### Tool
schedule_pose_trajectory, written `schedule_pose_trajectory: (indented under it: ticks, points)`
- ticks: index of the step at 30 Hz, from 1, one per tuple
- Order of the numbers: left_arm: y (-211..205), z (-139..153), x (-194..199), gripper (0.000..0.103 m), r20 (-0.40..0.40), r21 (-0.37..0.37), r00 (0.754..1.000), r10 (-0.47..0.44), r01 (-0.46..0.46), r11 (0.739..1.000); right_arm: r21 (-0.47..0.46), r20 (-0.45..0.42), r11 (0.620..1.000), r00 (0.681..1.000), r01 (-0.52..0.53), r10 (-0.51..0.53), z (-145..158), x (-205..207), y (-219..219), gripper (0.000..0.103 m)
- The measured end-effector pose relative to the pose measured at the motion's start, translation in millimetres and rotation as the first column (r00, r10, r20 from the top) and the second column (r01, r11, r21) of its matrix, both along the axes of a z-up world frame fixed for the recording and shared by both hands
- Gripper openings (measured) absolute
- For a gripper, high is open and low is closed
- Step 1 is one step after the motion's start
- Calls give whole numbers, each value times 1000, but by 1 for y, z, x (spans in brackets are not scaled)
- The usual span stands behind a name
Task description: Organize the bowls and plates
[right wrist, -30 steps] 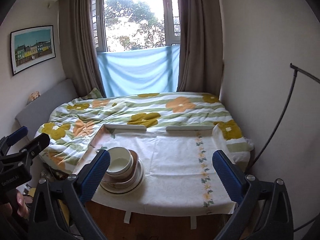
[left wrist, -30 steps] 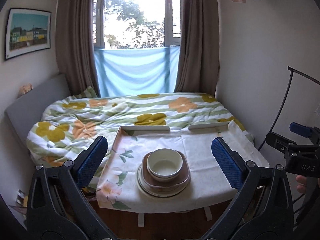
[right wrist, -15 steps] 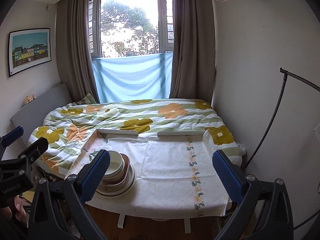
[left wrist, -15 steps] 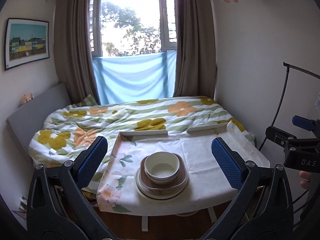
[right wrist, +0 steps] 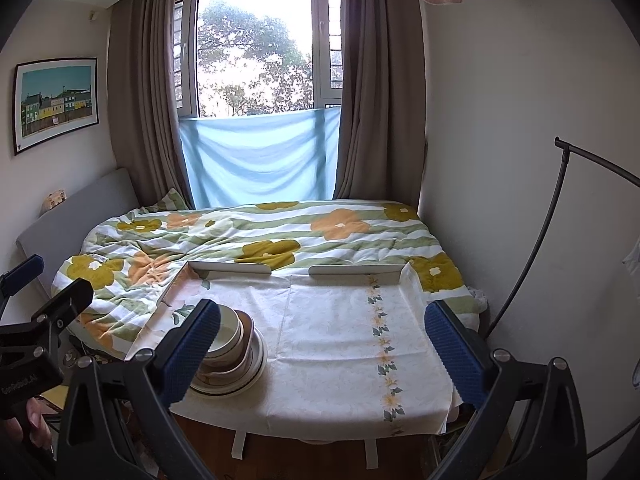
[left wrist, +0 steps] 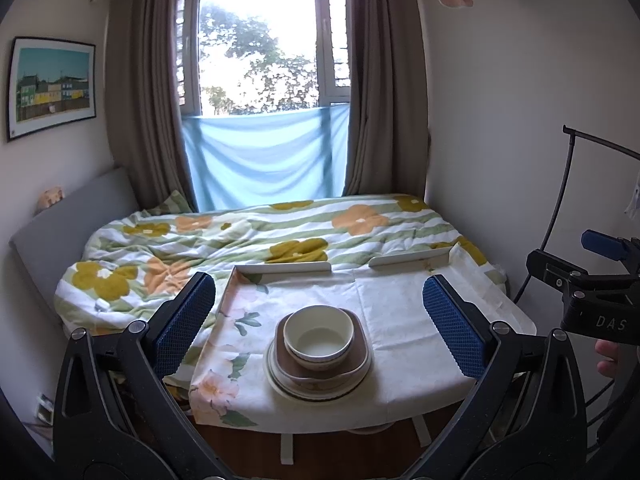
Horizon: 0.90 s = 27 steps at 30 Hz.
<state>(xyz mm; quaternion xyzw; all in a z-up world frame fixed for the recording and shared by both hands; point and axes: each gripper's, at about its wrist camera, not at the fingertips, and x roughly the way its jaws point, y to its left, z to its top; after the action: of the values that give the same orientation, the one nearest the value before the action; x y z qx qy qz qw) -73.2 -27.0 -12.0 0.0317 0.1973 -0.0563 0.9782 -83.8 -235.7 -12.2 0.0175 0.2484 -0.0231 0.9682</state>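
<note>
A cream bowl (left wrist: 319,337) sits on top of a stack of brown and cream plates (left wrist: 320,380) near the front left of a small cloth-covered table (left wrist: 400,312). The stack also shows in the right wrist view (right wrist: 236,364), partly behind my finger. My left gripper (left wrist: 319,324) is open and empty, held back from the table with the stack framed between its blue pads (left wrist: 182,322). My right gripper (right wrist: 320,352) is open and empty, aimed at the bare right half of the table (right wrist: 340,344).
The table has raised rails at its far edge (left wrist: 282,268) and stands against a bed with a flowered duvet (left wrist: 240,236). A wall and a black curved stand (right wrist: 536,248) are on the right. The other gripper (left wrist: 592,292) shows at the left view's right edge.
Both cameras have pulled back and tilted up a little; the table sits lower in view. The stack has not moved. Both grippers stay open.
</note>
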Motion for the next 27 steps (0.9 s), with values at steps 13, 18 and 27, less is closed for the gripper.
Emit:
schedule_pose_trajectory:
  ticks: [13,18,27]
  points:
    - [0,0,-3,103,6,-7,1000,7,-6,1000,-1,0,1000,1000,0,0,1,-1,0,102]
    - [0,1,-3,103,4,-6,1000,5,-5,1000,-1,1,1000,1000,0,0,1,-1,0,102]
    - [1,3,-5,103,5,-13,1000,7,-7,1000,-1,2,1000,1000,-3,3,0,0,1,102]
